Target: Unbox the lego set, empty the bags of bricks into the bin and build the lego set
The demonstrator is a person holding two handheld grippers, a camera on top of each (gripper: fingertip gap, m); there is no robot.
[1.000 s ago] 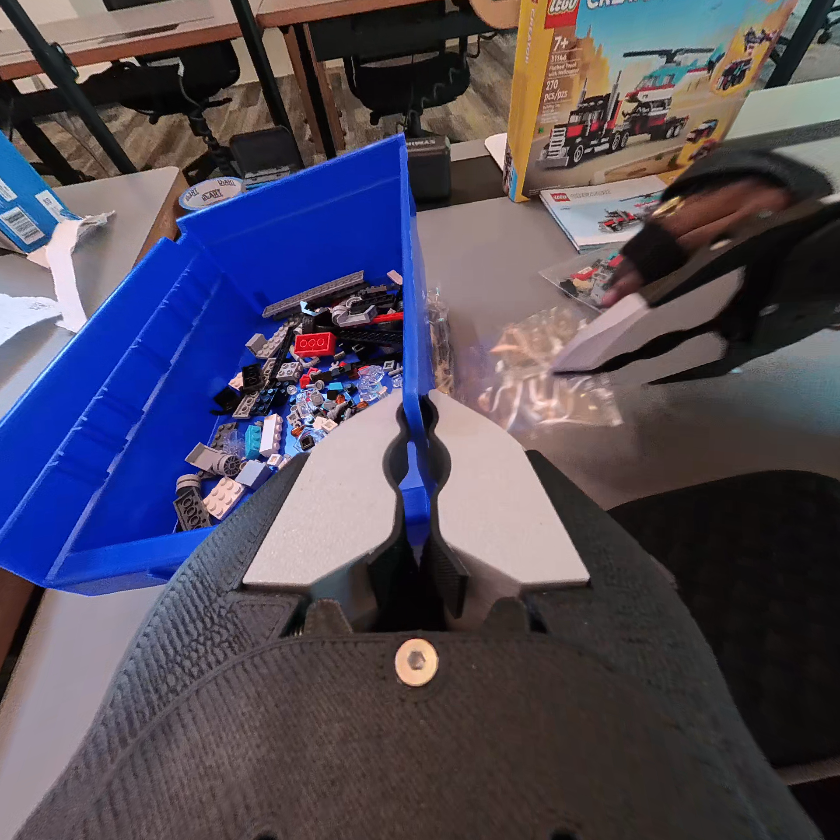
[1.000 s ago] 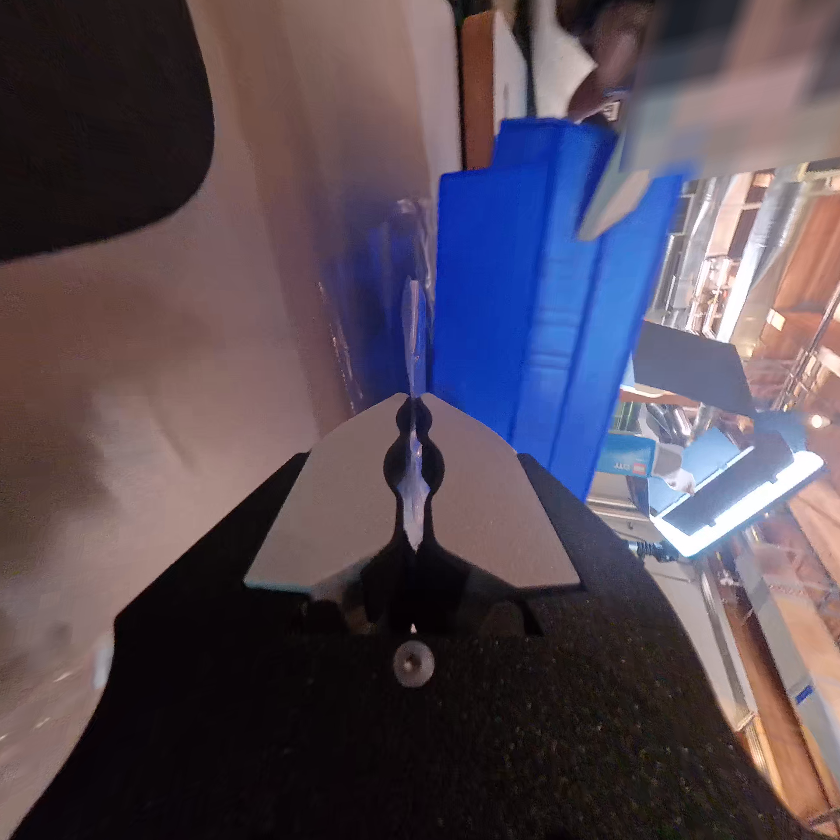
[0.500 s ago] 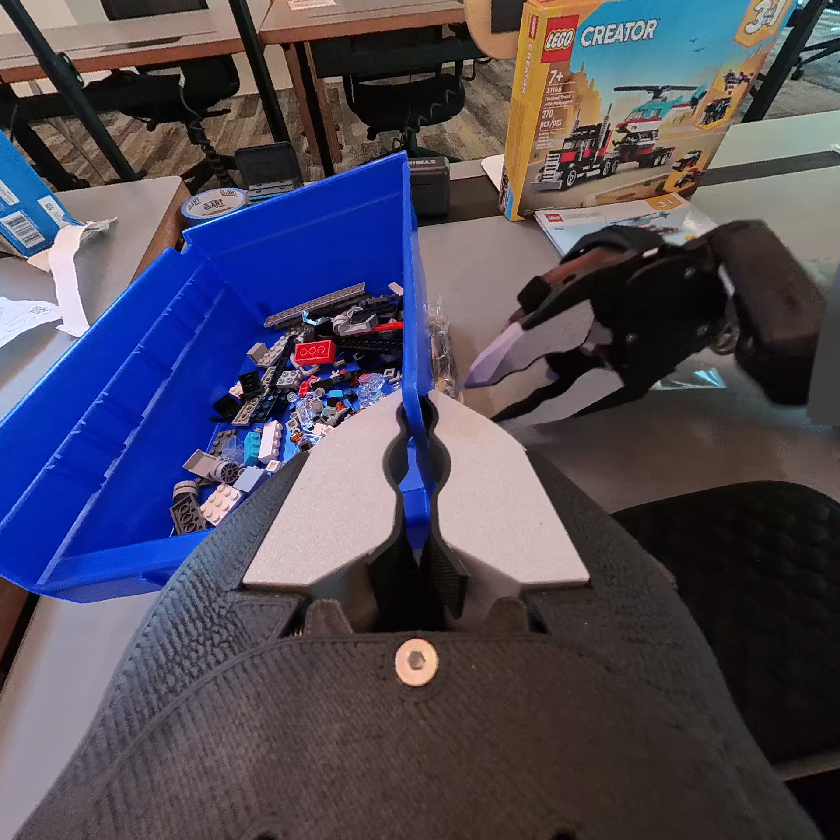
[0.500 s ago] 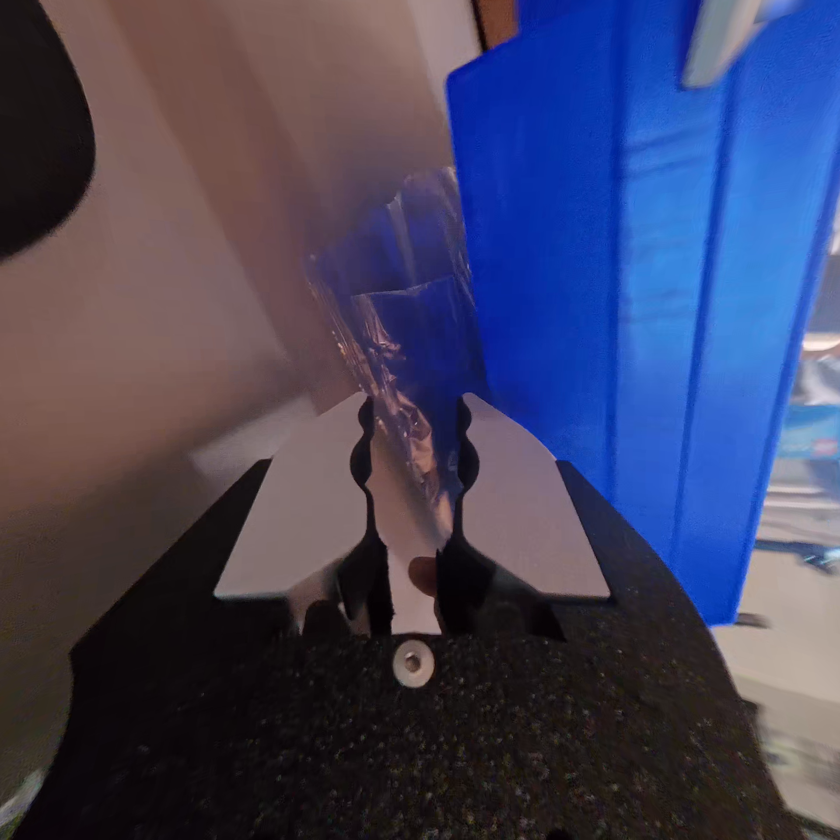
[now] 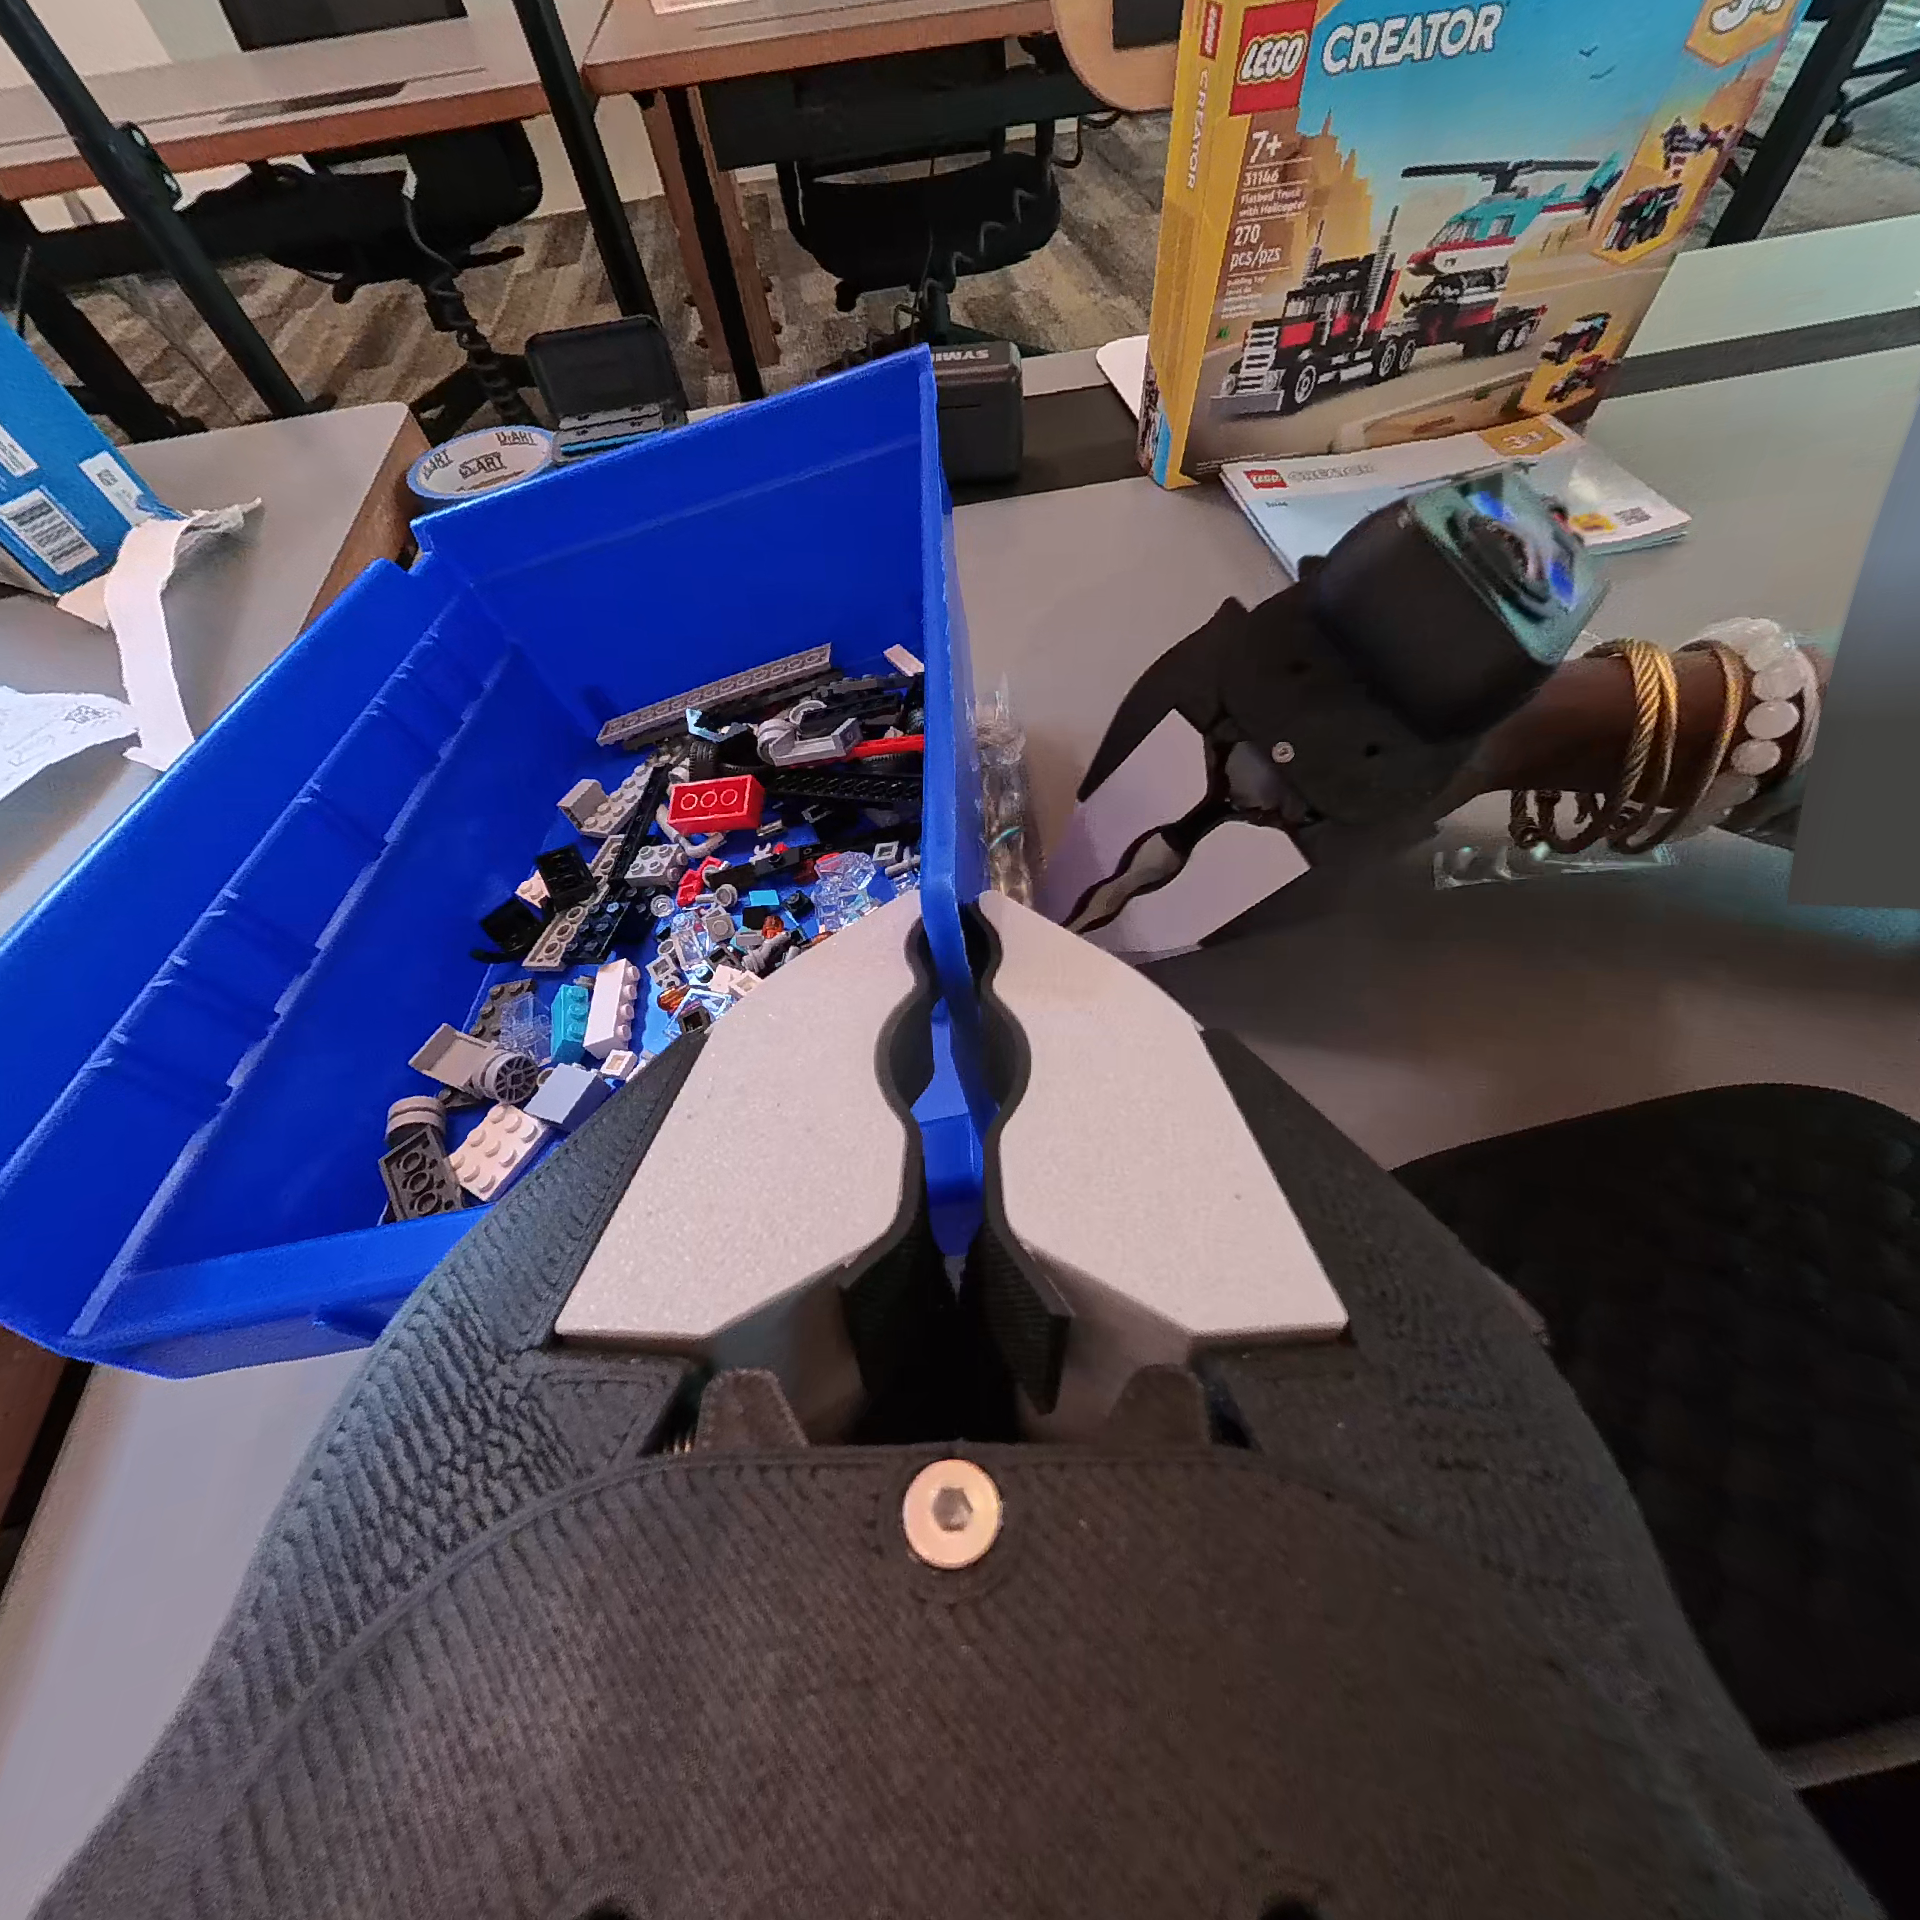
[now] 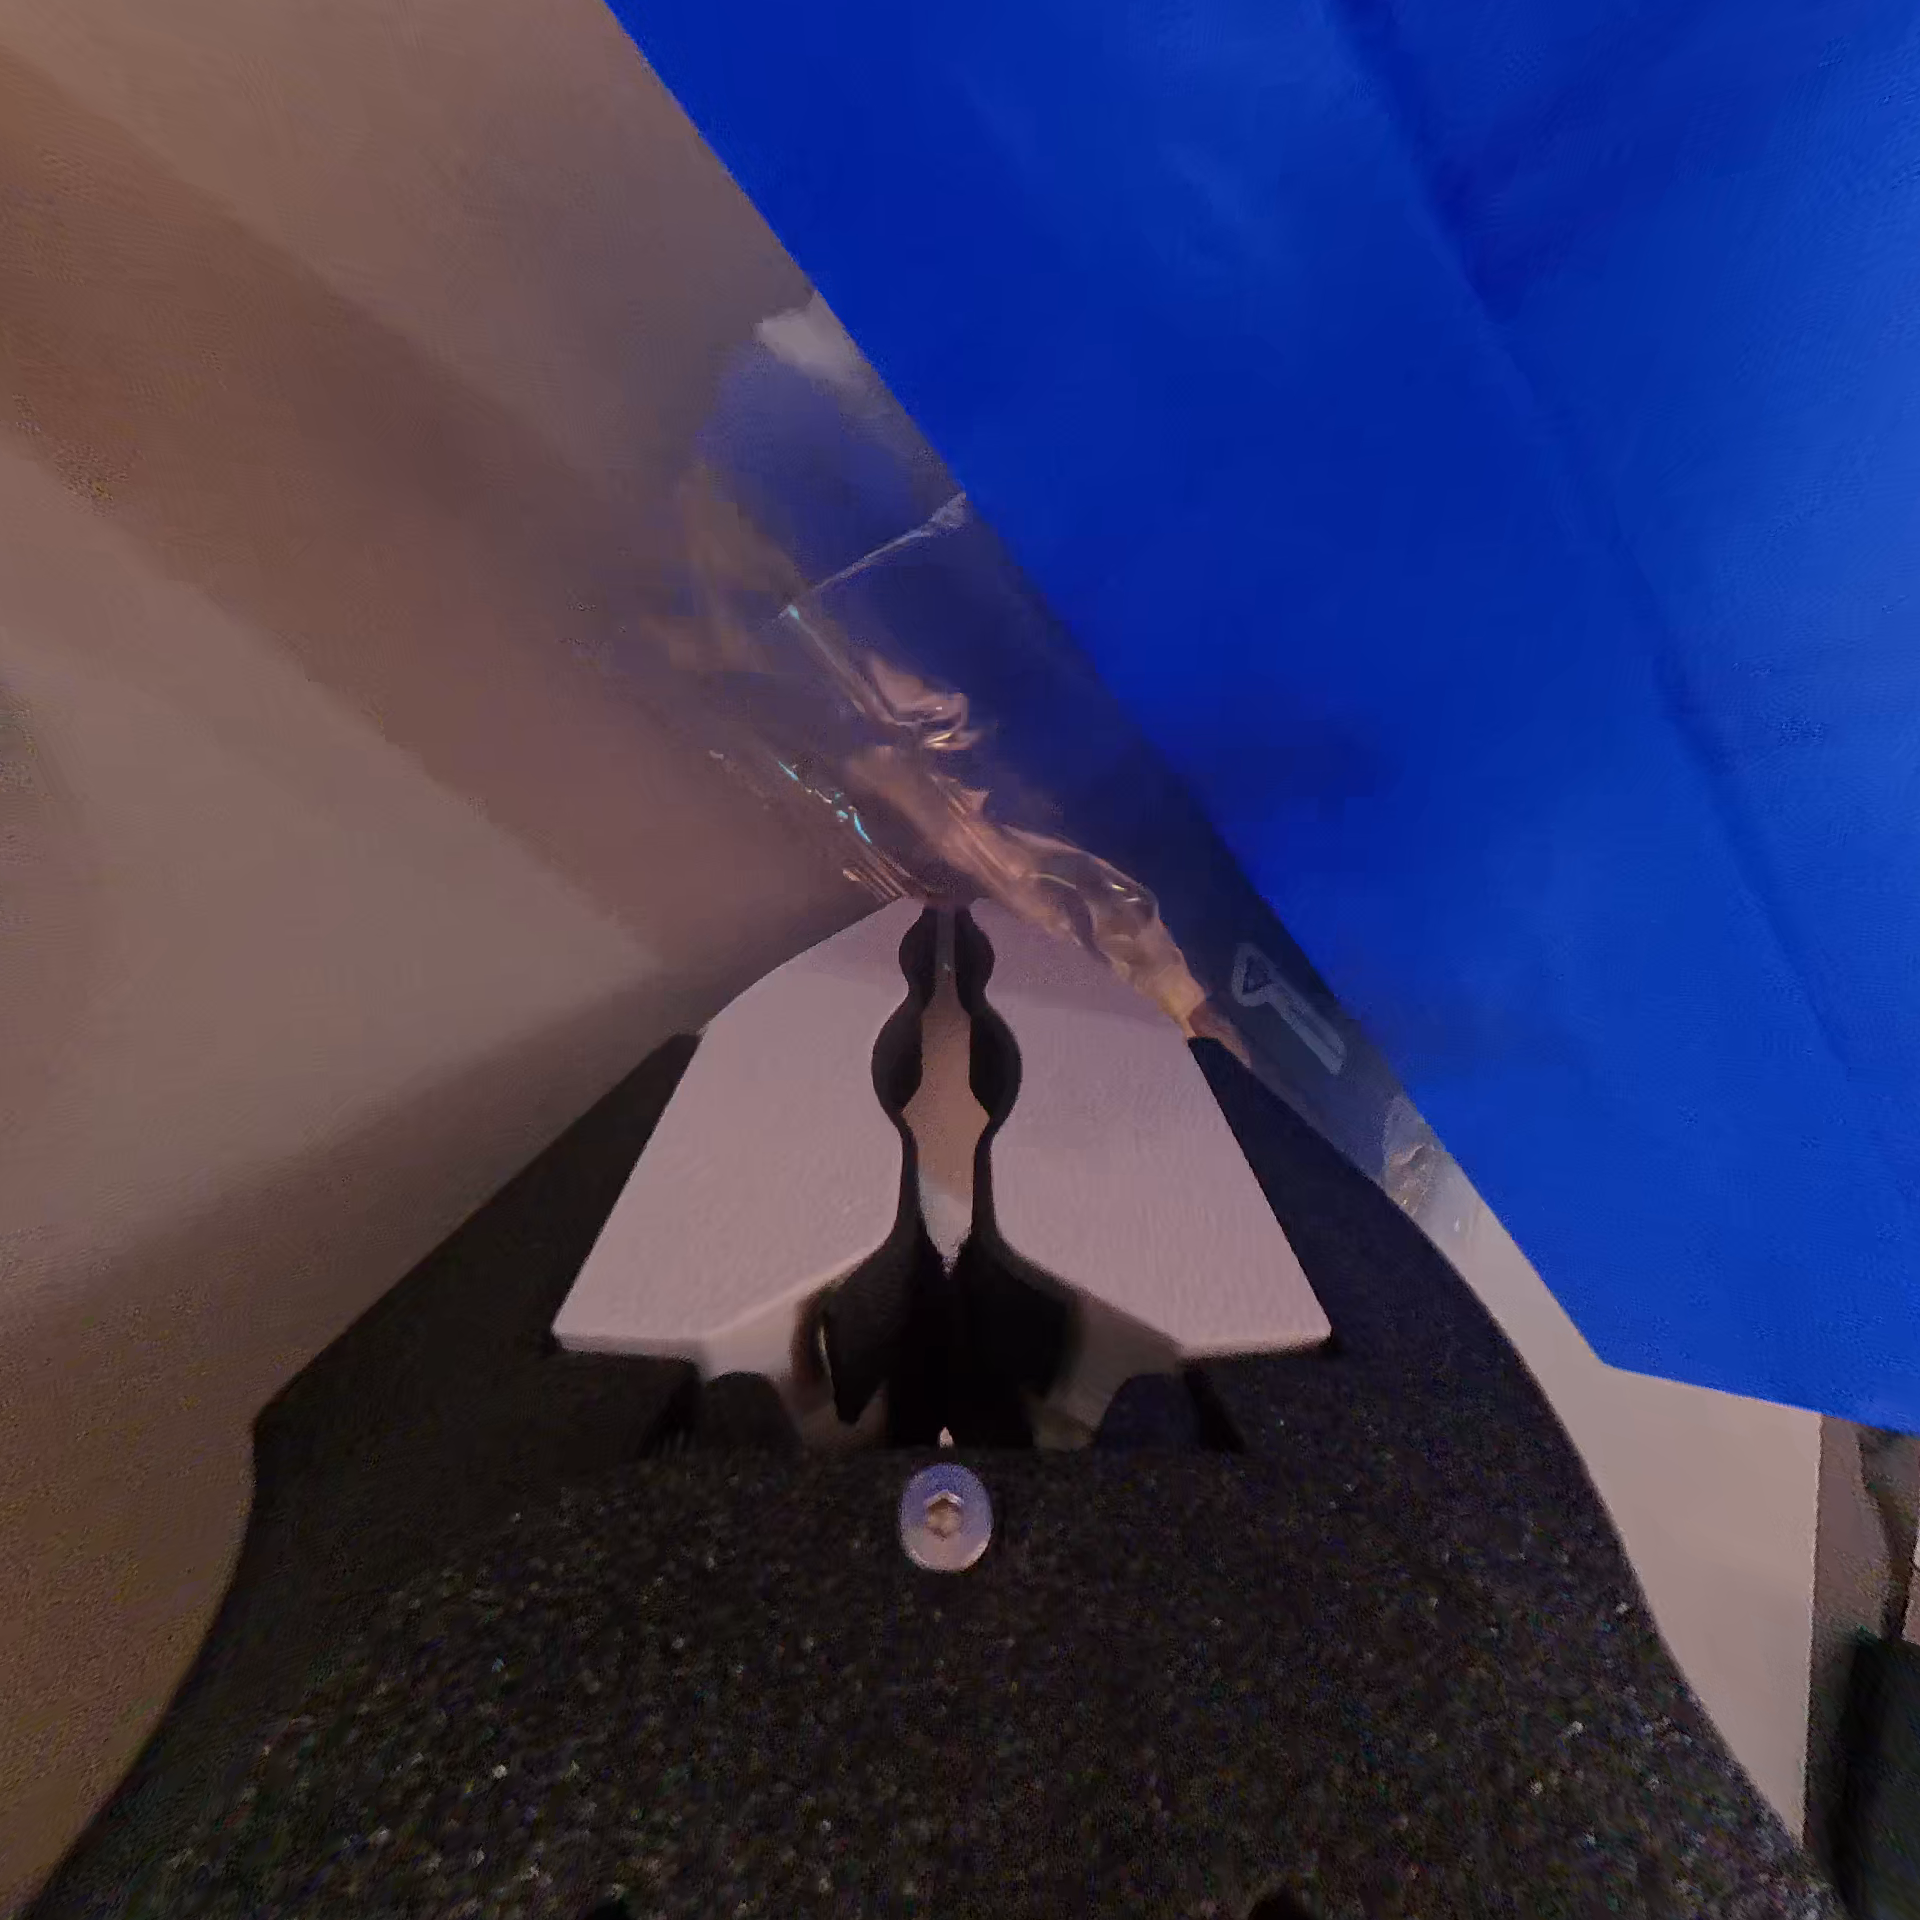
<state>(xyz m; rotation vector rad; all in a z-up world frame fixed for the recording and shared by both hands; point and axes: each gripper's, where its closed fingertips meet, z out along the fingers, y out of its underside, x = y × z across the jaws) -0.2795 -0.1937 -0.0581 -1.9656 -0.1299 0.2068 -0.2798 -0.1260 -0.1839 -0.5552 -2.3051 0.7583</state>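
Observation:
The blue bin (image 5: 260,831) holds a pile of loose bricks (image 5: 717,831). My left gripper (image 5: 951,914) is shut on the bin's right wall near its front corner. A clear plastic bag (image 5: 1000,790) stands wedged against the outside of that wall. My right gripper (image 5: 1075,914) lies low on the table just right of the bin, jaws closed. In the right wrist view the right gripper (image 6: 940,912) pinches the near edge of the clear bag (image 6: 883,727) beside the blue bin wall (image 6: 1455,520).
The Lego box (image 5: 1434,229) stands at the back right with the instruction booklet (image 5: 1455,488) lying before it. Another clear bag (image 5: 1538,862) lies under the person's wrist. A black chair seat (image 5: 1714,1351) is at the right front edge. A tape roll (image 5: 478,462) sits behind the bin. The gap from one gripper's tips to the other's is roughly 15 cm.
The right gripper dropped its earlier bag, swung left to the bin's outer wall, opened around the clear bag there and closed on it. The left gripper kept its hold on the bin wall.

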